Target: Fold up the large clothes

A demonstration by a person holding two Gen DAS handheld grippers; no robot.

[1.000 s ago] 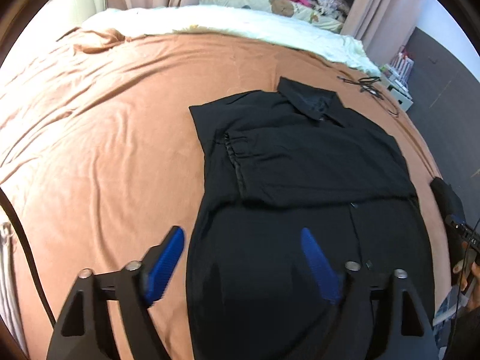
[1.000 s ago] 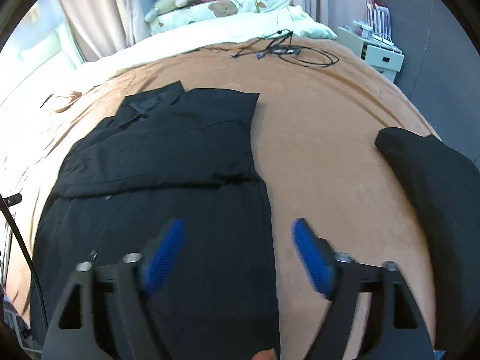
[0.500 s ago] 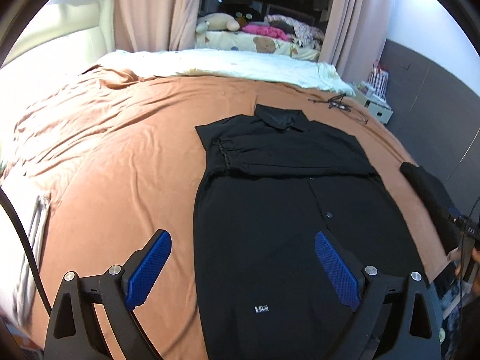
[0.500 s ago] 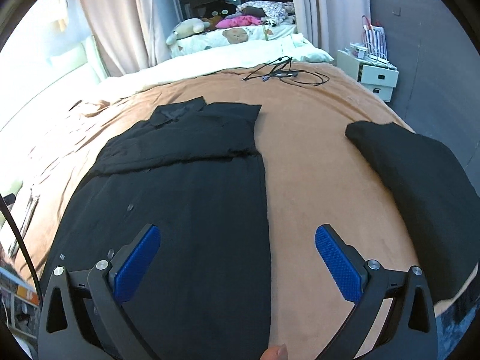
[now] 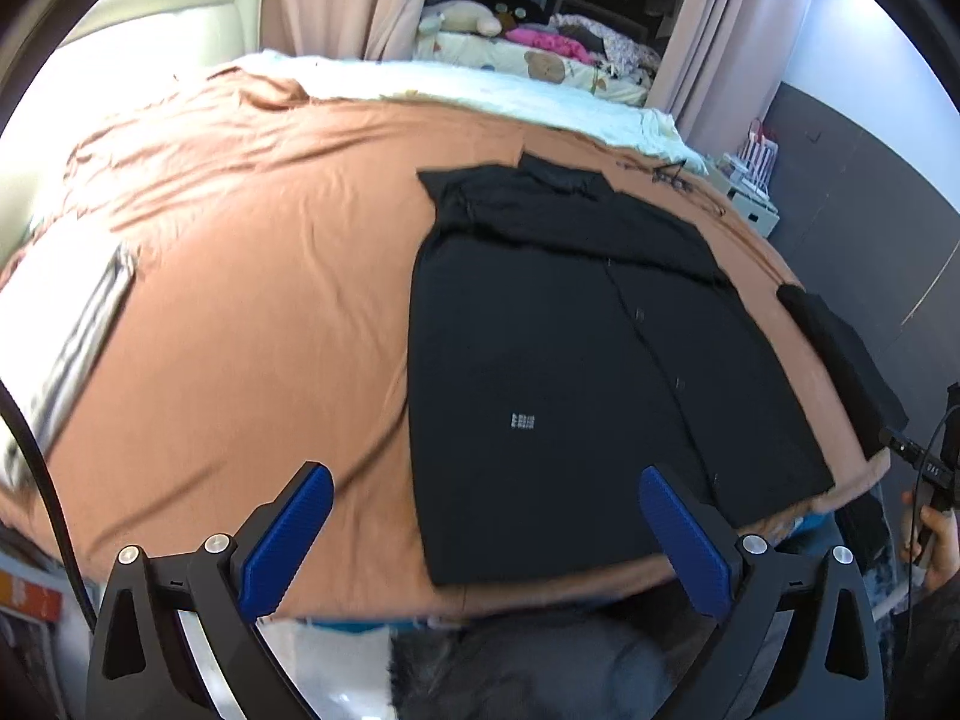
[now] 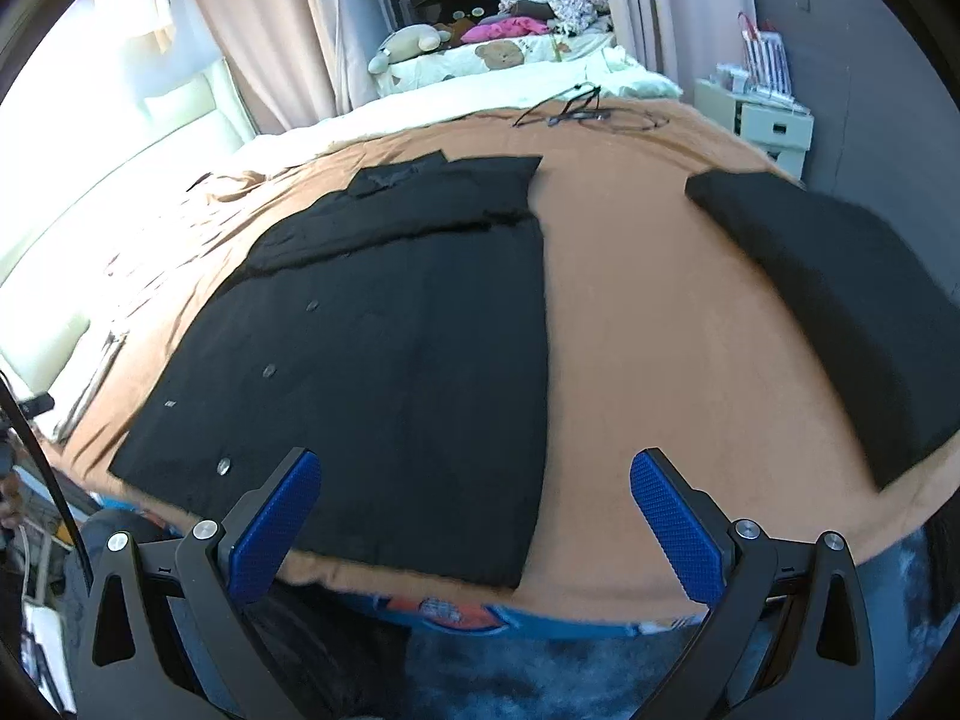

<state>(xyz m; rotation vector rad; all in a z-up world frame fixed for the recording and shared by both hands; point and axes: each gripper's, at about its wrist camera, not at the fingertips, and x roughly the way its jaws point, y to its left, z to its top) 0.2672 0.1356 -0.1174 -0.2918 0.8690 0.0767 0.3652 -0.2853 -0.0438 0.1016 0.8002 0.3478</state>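
A large black button-up shirt (image 5: 558, 360) lies flat on the brown bed cover (image 5: 240, 276), collar at the far end and sleeves folded across the chest. It also shows in the right wrist view (image 6: 390, 348). My left gripper (image 5: 486, 534) is open and empty, above the bed's near edge by the shirt's hem. My right gripper (image 6: 474, 522) is open and empty, above the near edge at the hem's right corner.
A folded black garment (image 6: 840, 300) lies to the right on the cover (image 6: 648, 312). Black cables (image 6: 576, 111) lie at the far end near white bedding (image 5: 480, 90). A white cabinet (image 6: 762, 120) stands at the far right. The floor shows below the near edge.
Both grippers have pulled back and up from over the shirt to the bed's near edge and have opened wider. The whole shirt and hem have come into view.
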